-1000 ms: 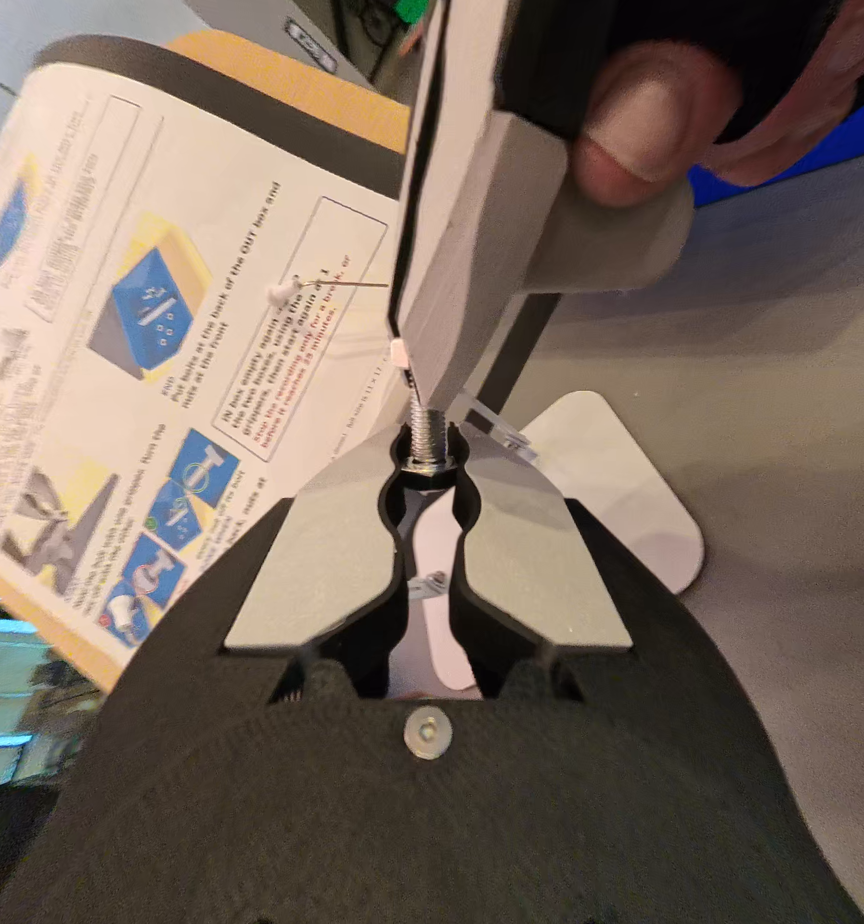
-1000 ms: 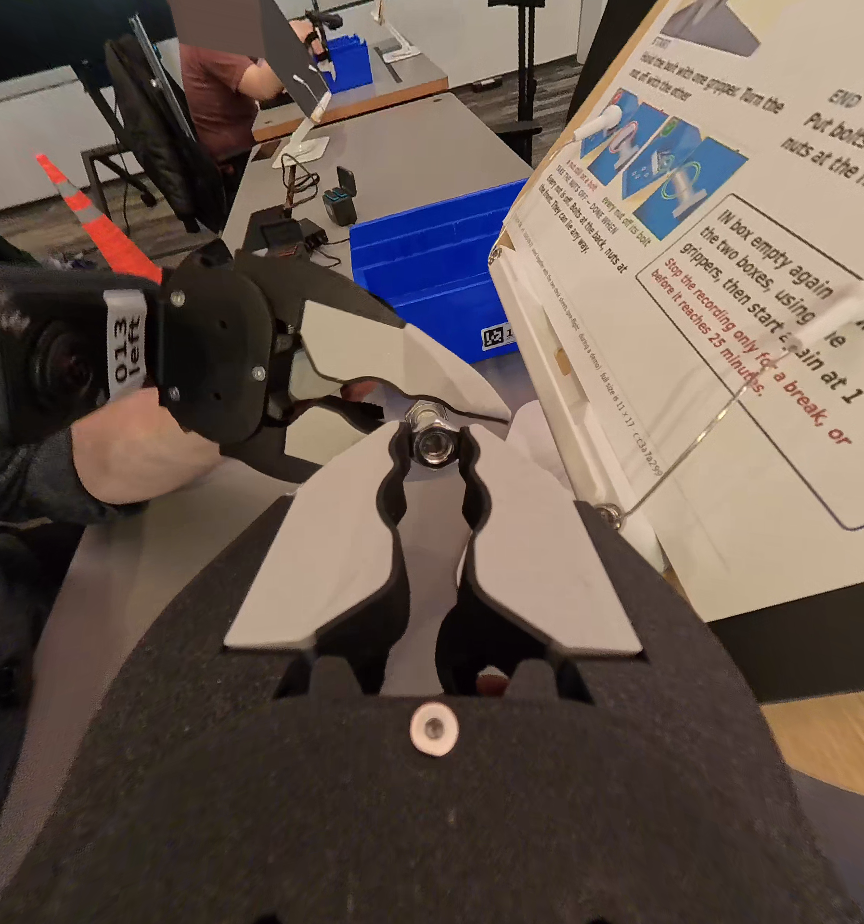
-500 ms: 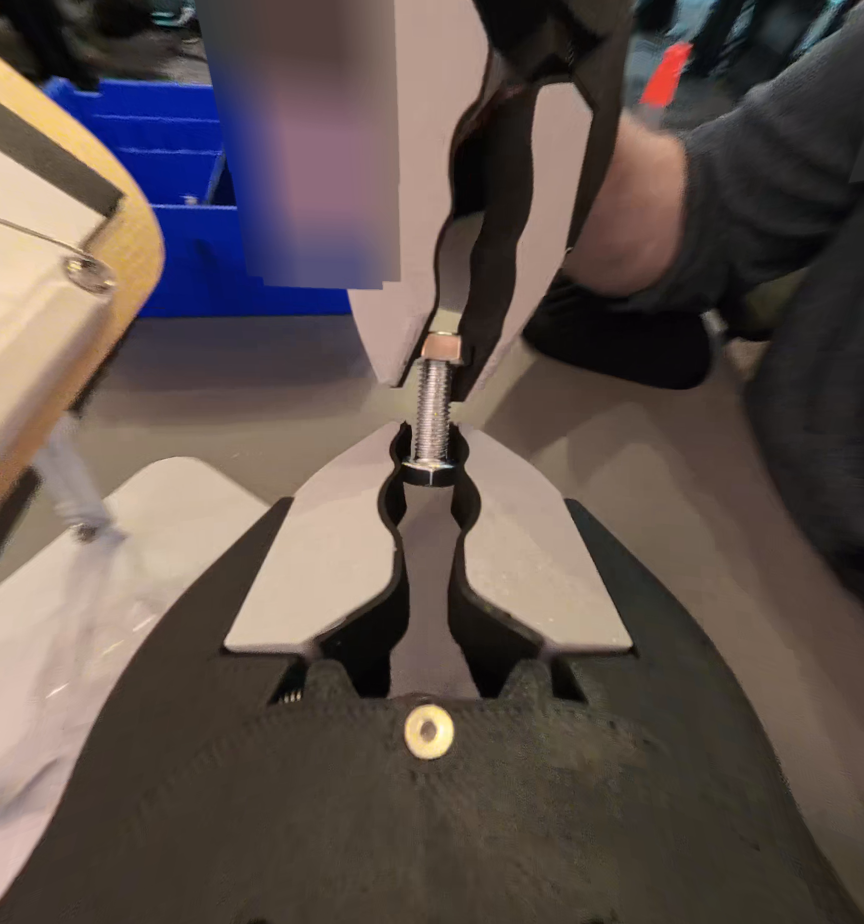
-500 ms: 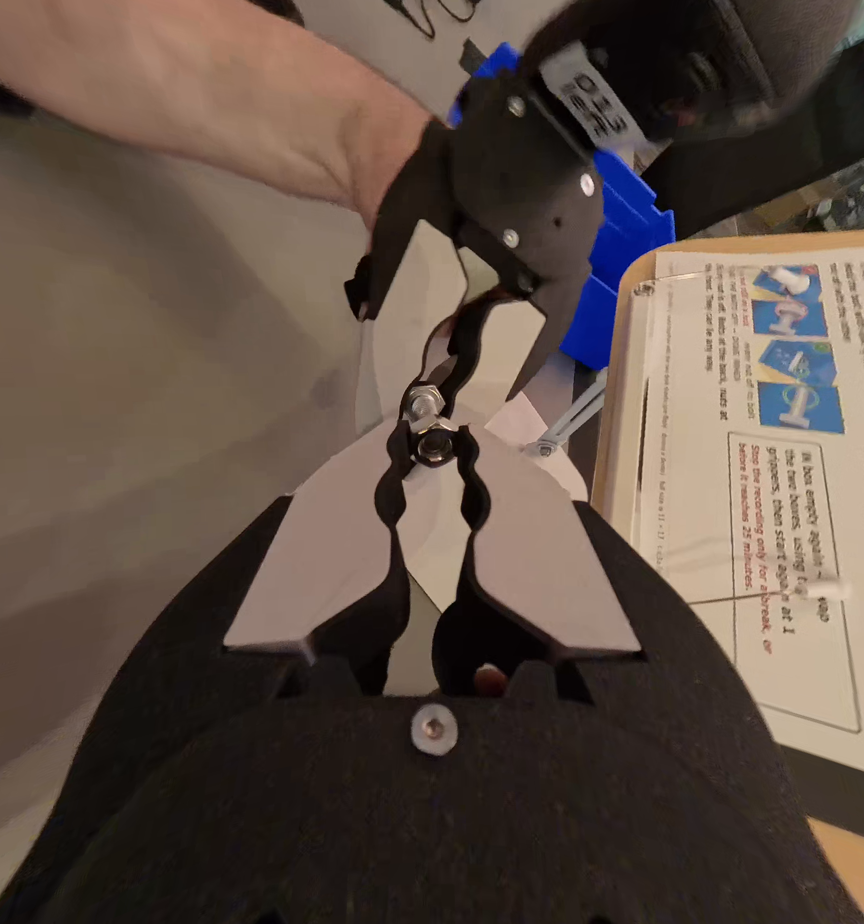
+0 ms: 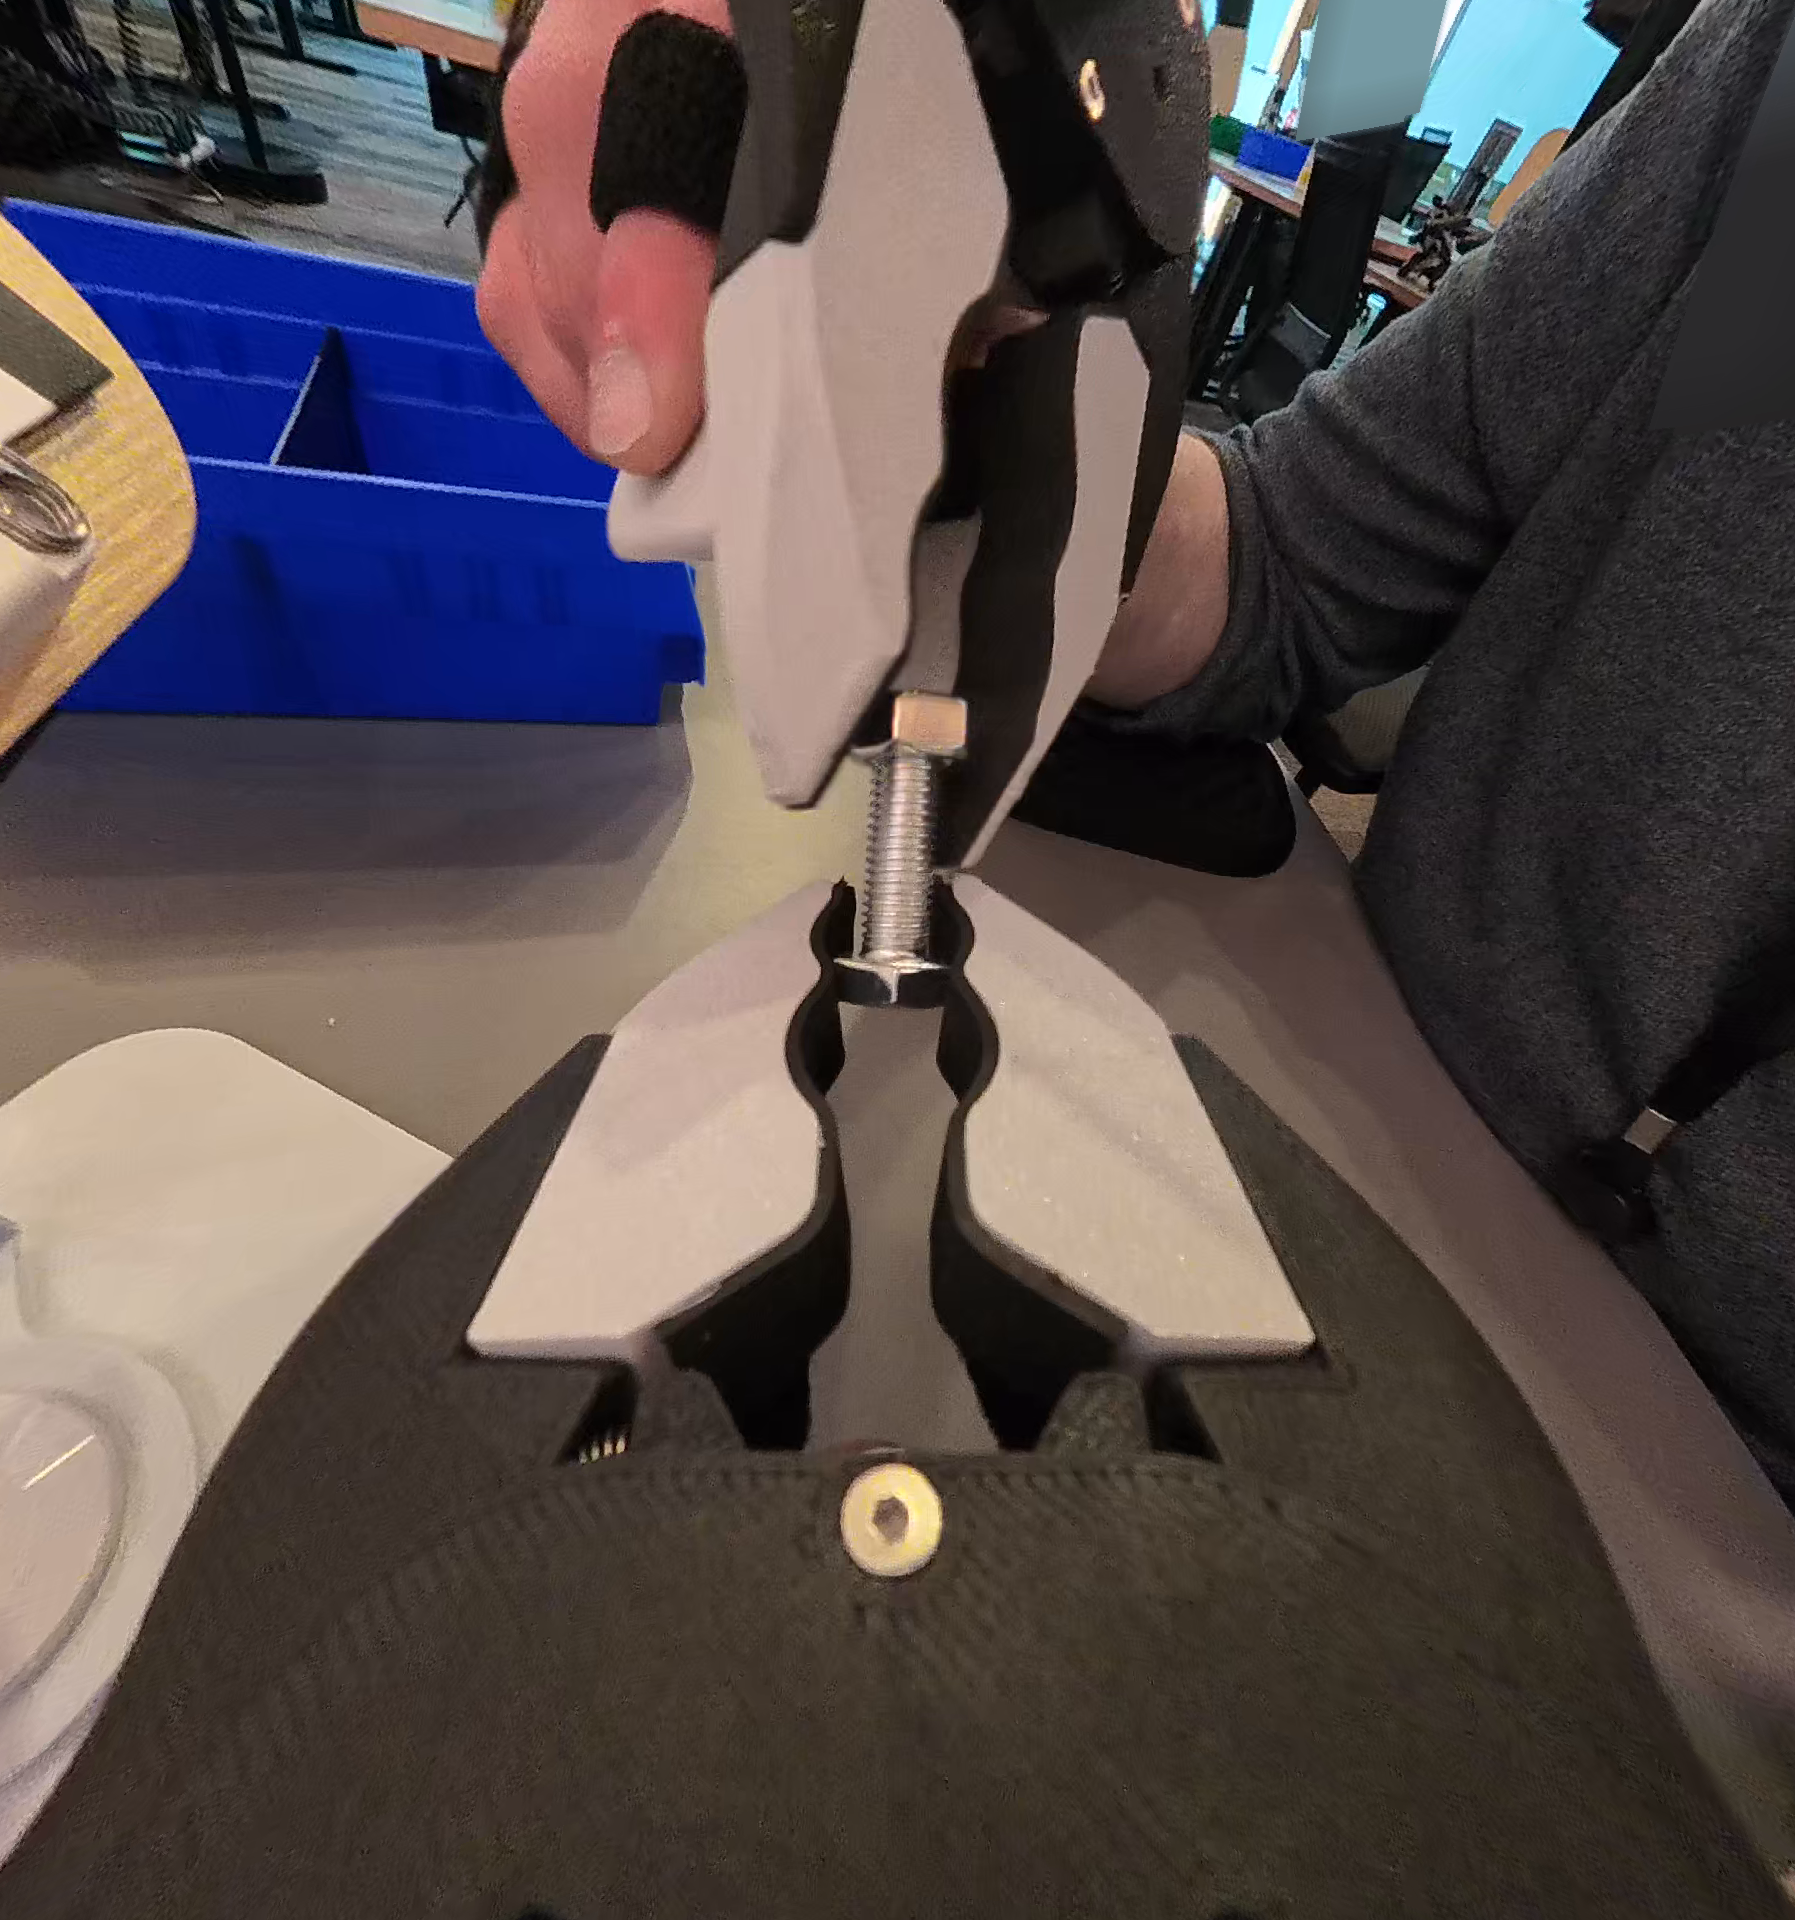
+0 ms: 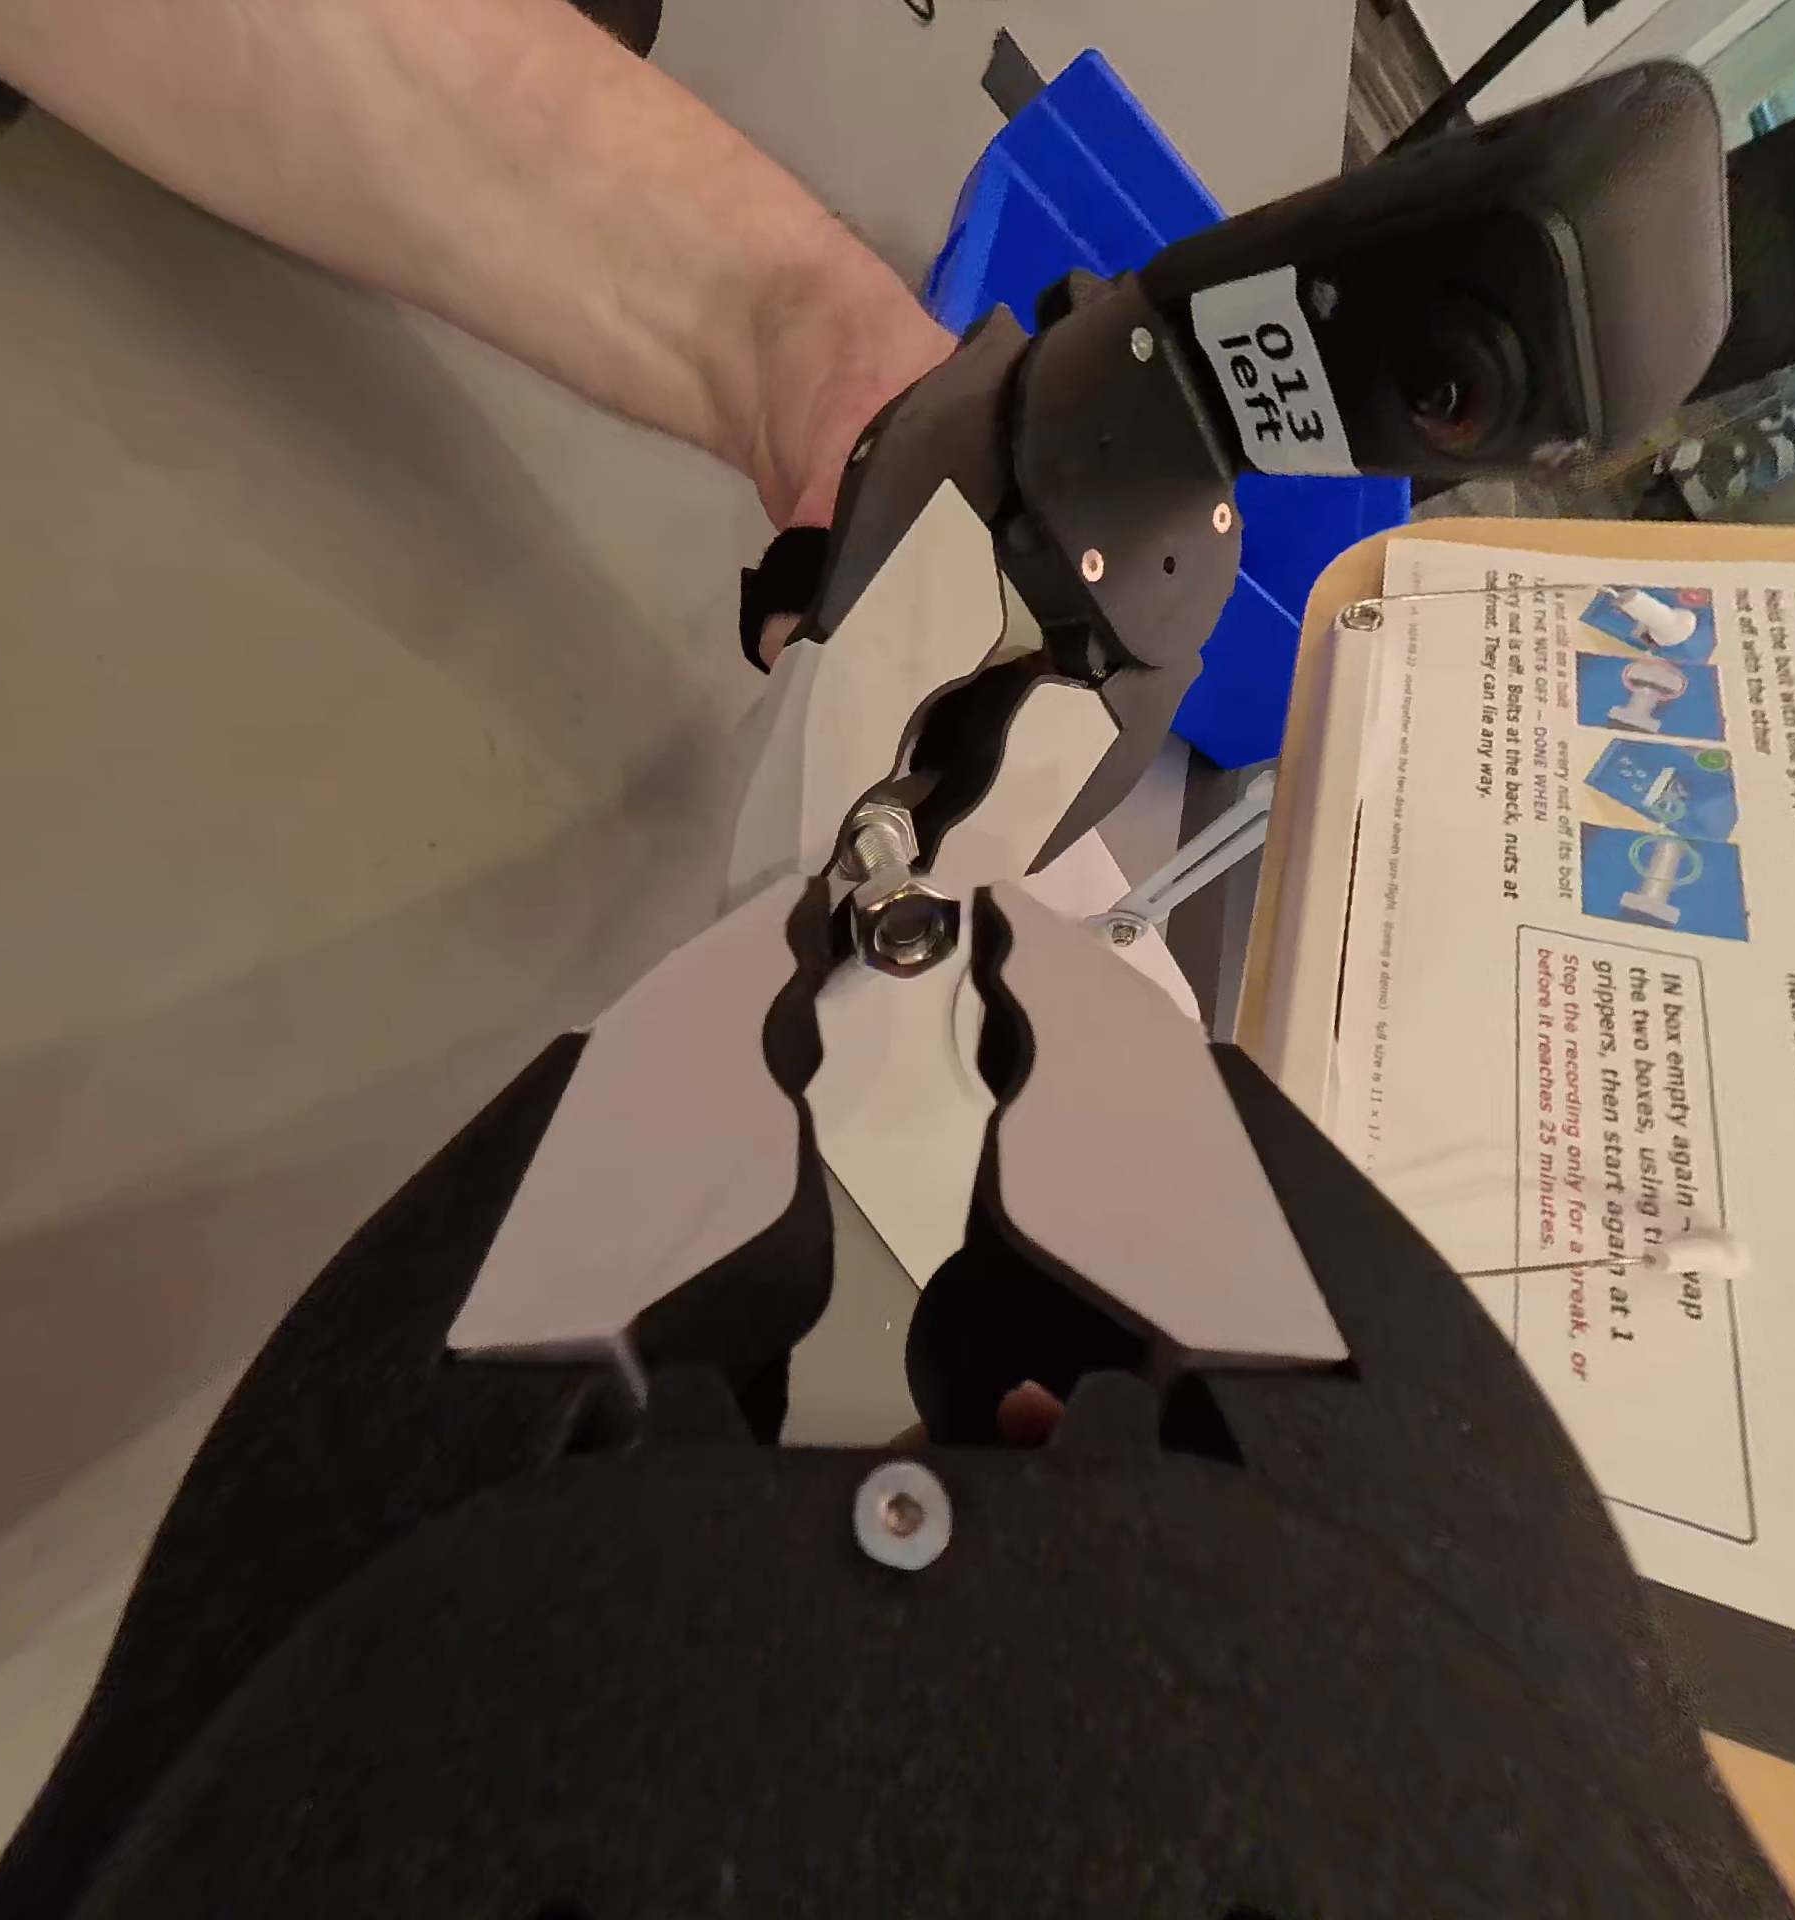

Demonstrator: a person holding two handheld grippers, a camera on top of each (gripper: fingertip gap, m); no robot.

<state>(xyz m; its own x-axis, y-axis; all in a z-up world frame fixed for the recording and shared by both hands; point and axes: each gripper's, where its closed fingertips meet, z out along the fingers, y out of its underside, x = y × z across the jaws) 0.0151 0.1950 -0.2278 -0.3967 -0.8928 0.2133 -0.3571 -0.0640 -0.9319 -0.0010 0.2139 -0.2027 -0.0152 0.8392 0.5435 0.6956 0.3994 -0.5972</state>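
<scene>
Closest to my left camera, the left gripper (image 5: 893,904) had its fingers (image 5: 727,1049) clamped on the hex head of a silver bolt (image 5: 898,852). That grip looked no different from a second before. The threaded shaft ran straight away from the fingertips, above the grey table (image 5: 353,883).

At the shaft's far end sat the nut (image 6: 905,928), between the fingers of the right gripper (image 6: 898,904). These fingers had spread since half a second earlier, when they were pinched on the nut. Now the right-hand finger (image 6: 1038,997) stood clear of it with a strip of light between, while the other finger lay just beside it. So I counted that gripper as apart, not gripping.

Beyond the bolt, the hand (image 5: 581,291) on the right gripper and a dark grey sleeve (image 5: 1495,520) filled the upper part of the left view. A second ago that camera had faced the printed instruction sheet (image 6: 1599,1039) instead. The sheet now lay off to the side on its wooden board, just past a white stand base (image 5: 197,1122). Farther back a blue bin (image 5: 373,582) rested on the table. The right view, which a second earlier had looked across the room, now looked down on the table, the left forearm (image 6: 560,260) reaching in above.
</scene>
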